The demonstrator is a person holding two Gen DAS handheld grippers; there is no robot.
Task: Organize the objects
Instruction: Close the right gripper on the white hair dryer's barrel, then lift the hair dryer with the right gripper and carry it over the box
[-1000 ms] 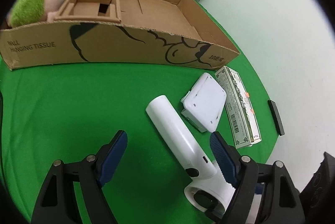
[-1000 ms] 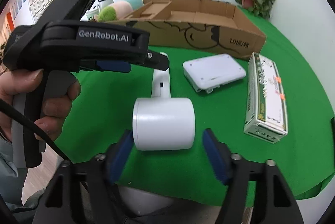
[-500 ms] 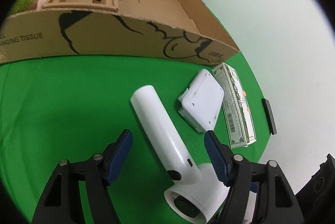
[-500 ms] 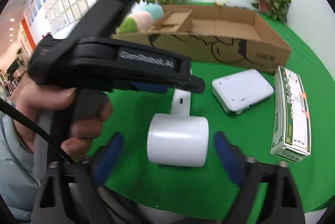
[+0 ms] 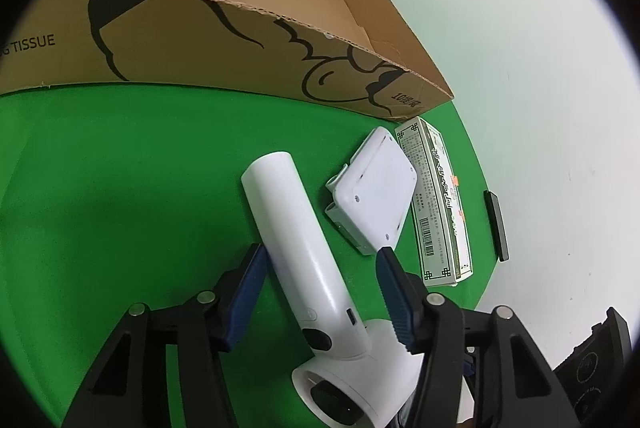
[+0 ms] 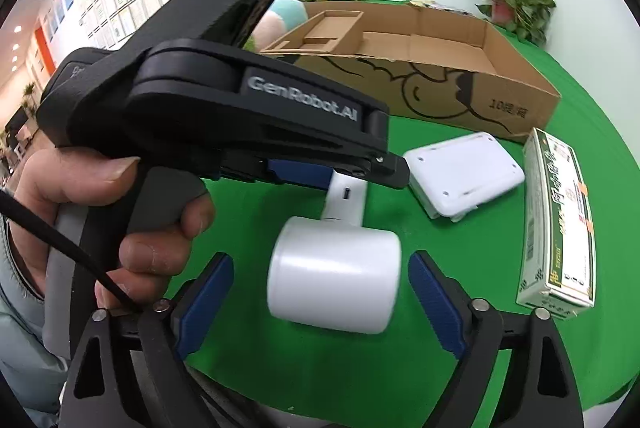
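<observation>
The left tongs [image 5: 320,284] are closing around the handle of the white hair dryer [image 5: 296,252], pads not yet pressing; its barrel lies between the right tongs [image 6: 320,292], also narrowing without touching. Next, I think: grip firmly, then lift it toward the cardboard box [image 5: 240,40] ahead

The cardboard box [image 5: 240,40] carries "G TISSUE" in black on its long front wall, cut off at the nine o'clock edge of the left wrist view, and "10" followed by unreadable characters near its right corner. The left gripper [image 6: 320,172] bears "GenRobot.AI" in grey letters on its side. The green-and-white carton [image 6: 560,224] has print too small to read.
</observation>
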